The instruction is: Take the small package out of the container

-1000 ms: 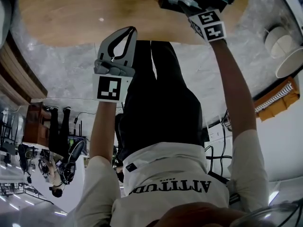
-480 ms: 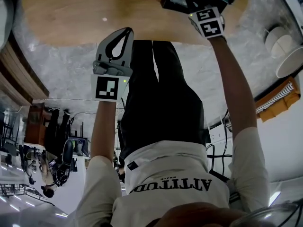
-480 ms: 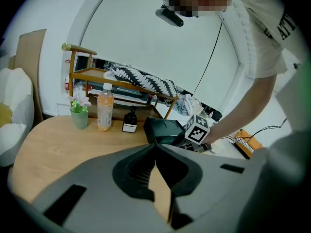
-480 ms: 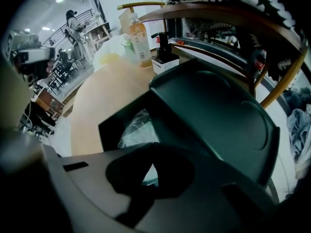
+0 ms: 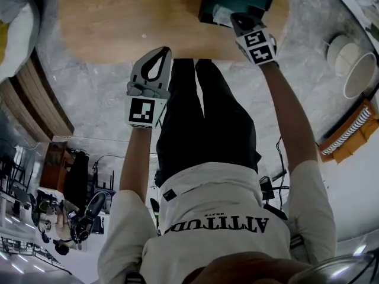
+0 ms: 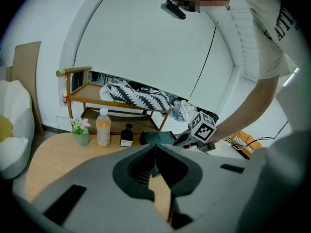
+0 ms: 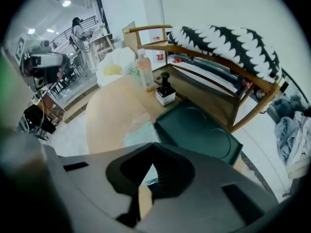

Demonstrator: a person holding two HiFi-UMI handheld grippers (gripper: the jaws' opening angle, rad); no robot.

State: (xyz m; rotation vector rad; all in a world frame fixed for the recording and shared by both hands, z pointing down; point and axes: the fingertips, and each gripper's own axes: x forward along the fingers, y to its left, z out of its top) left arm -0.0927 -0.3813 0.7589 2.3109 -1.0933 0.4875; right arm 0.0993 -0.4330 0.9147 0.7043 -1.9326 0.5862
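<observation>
Now your right tongs (image 7: 152, 148) clamp the small package's (image 7: 136, 128) near end, just left of the container (image 7: 204, 130); its long axis runs away from the tips. Your left tongs (image 6: 155, 147) are together, empty.

Bright even indoor light, strong fisheye warping, dark vignetted corners
</observation>
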